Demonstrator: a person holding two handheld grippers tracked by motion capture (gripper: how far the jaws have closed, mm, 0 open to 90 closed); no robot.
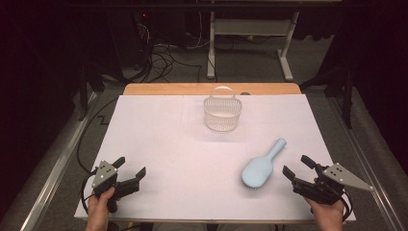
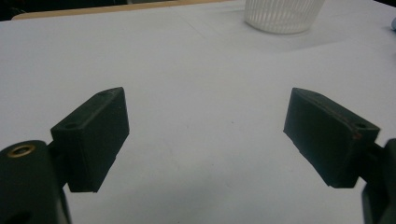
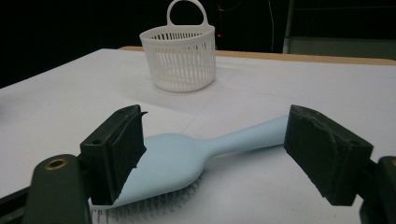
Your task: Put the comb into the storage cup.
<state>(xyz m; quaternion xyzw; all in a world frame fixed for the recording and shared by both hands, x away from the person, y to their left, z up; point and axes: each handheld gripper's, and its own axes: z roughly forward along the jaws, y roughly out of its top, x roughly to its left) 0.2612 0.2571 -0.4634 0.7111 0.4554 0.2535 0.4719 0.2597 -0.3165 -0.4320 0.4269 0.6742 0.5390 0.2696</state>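
while both grippers sit low in the high view, the white basket (image 1: 222, 114) stands upright above the middle of that frame, on the white sheet that covers the bench (image 1: 159, 130). it is round, with thin vertical slats, an open top and a looped handle at its far rim. through the slats nothing can be made out inside it. in the right gripper view the basket (image 3: 180, 58) sits in the upper middle, and its ribbed plastic wall looks slightly see-through.

the pale blue hairbrush (image 1: 260, 167) lies at the lower right of the high view, bristles down, its smooth oval back up and its tapering handle pointing toward the upper right. it is well apart from the basket.

the right gripper (image 1: 294, 166), at the lower right corner, has its fingers (image 3: 116, 149) spread wide and released, just beside the brush head and holding nothing. the left gripper (image 1: 130, 167), at the lower left, also has its blocky black fingers (image 2: 95, 135) parted over bare sheet.
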